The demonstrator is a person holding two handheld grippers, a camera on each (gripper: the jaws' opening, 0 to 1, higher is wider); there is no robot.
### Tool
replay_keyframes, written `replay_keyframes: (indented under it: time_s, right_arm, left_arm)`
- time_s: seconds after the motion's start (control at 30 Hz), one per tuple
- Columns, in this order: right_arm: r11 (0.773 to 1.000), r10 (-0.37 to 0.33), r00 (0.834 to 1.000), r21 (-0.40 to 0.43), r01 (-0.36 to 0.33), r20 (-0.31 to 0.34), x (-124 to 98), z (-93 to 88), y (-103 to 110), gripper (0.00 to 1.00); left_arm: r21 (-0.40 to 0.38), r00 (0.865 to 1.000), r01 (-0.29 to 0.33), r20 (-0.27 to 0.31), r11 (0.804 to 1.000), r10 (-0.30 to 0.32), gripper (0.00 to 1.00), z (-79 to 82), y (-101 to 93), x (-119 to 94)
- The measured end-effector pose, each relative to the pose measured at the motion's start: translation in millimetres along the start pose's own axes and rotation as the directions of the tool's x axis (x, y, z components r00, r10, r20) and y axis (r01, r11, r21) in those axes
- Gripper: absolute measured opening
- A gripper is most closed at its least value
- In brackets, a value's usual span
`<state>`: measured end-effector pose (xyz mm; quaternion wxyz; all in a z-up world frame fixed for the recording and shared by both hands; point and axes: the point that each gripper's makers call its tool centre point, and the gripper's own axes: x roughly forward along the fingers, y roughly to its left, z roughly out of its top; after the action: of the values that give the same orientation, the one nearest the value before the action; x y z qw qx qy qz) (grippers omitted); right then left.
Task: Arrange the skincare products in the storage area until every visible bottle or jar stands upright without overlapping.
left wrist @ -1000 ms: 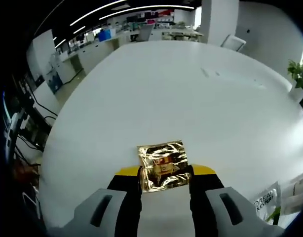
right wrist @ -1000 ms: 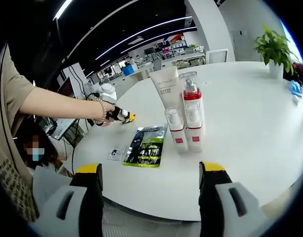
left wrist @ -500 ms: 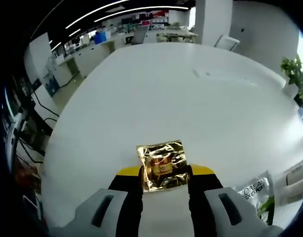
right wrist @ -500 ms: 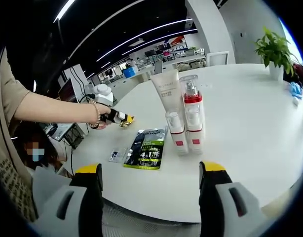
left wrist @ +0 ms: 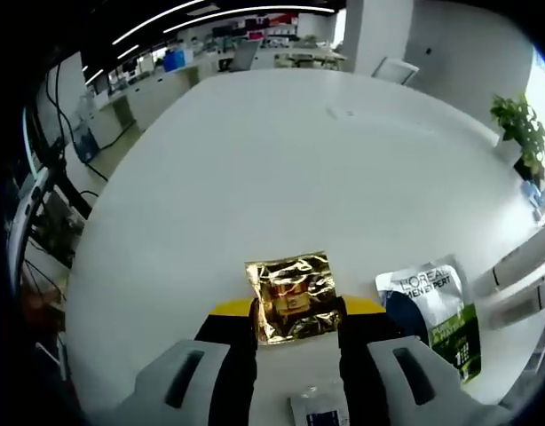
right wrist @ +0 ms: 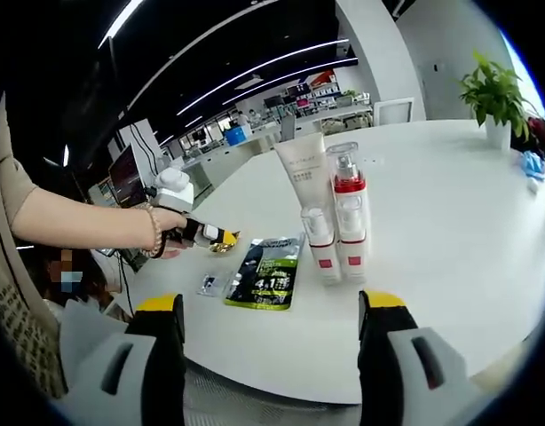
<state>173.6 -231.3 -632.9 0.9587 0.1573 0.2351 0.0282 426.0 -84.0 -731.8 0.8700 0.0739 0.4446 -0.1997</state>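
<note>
Crinkled gold foil sachet (left wrist: 291, 297), now nearer glossy pouch (left wrist: 430, 306).

The gold sachet (left wrist: 293, 297) has its near edge tucked behind the left gripper (left wrist: 295, 324), print unreadable. The small packet (left wrist: 319, 410) gets chopped by the frame bottom.

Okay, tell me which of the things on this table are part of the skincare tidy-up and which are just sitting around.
Part of the job:
gold sachet, clamped in the left gripper
white tube, upright
tall pump bottle, red collar
small bottle
green-black sachet, lying flat
small clear packet

Just lying about:
potted plant
chair
</note>
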Motion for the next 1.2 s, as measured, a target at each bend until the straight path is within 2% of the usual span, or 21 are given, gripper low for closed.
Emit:
replay_keyframes:
  time_s: [0.2,0.5,0.93,1.03,1.2]
  right_arm:
    - [1.0,0.005,1.0,-0.003,-0.005,0.005,-0.1,0.2,0.1,0.81]
    - [1.0,0.004,1.0,-0.003,-0.004,0.008,-0.3,1.1,1.4,0.81]
    - [1.0,0.003,1.0,-0.007,-0.003,0.003,0.3,1.1,2.2,0.81]
    - [1.0,0.003,1.0,-0.009,-0.003,0.003,0.2,1.6,3.2,0.81]
    - [1.0,0.006,1.0,-0.019,-0.006,0.001,0.4,1.5,4.8,0.81]
  left_arm:
    - [-0.007,1.0,0.024,-0.01,1.0,-0.024,0.32,-11.0,-10.4,-1.3]
    - [0.008,0.999,0.034,-0.028,0.999,-0.033,0.32,-16.8,-20.0,3.1]
    - [0.025,0.999,0.029,-0.039,0.999,-0.028,0.37,-21.0,-18.9,3.1]
    - [0.017,0.999,0.039,-0.038,0.999,-0.038,0.43,-21.0,-19.0,-1.2]
    - [0.012,0.999,0.045,-0.016,0.999,-0.045,0.46,-17.7,-14.8,-14.0]
